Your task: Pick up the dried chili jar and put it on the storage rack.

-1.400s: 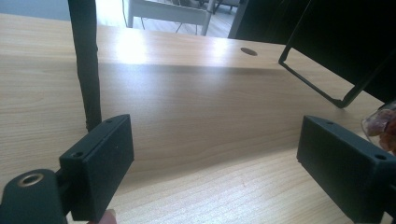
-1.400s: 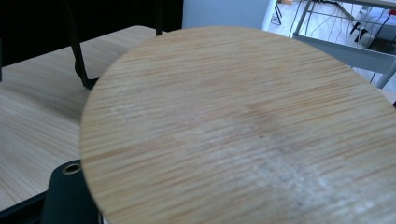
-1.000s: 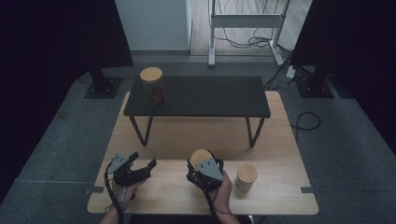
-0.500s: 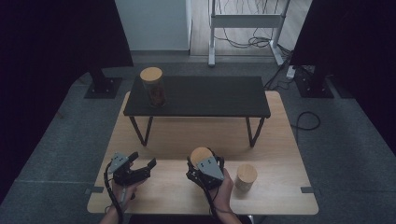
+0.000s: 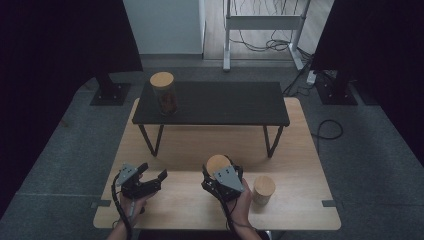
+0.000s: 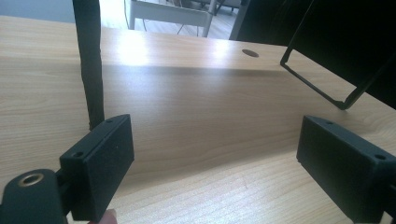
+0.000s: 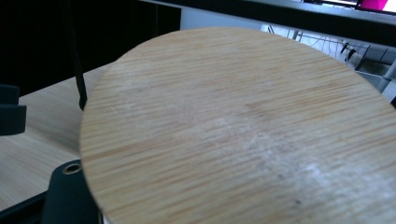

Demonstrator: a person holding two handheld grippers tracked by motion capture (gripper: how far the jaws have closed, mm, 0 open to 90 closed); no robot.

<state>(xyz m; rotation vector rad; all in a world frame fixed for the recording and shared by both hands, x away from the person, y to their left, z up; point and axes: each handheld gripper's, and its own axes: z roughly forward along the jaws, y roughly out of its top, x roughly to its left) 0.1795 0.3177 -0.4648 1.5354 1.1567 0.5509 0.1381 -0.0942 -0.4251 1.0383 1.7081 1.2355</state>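
both grippers sit low at the near edge of the light wooden table [image 5: 300, 150]. left gripper [image 5: 150, 179] has its jaws spread wide apart with nothing between them; in the left gripper view its flat, matte black rectangular pads [image 6: 105, 163] frame bare pale woodgrain and a thin black metal leg [image 6: 91, 60] of the bench. right gripper [image 5: 220, 172], topped by its grey three-cornered plate, is right up against a jar with a round bamboo lid [image 7: 243, 130]; that lid shows fine straight grain with faint pale scuffs. whether the jaws are clamped on the jar or just around it, i cannot tell. a second bamboo-lidded jar [image 5: 263, 189] stands just to the right of that hand. a third, clear glass with dark contents [image 5: 164, 95], stands on the left end of the low black bench [image 5: 225, 102]. no writing or labels are readable anywhere.
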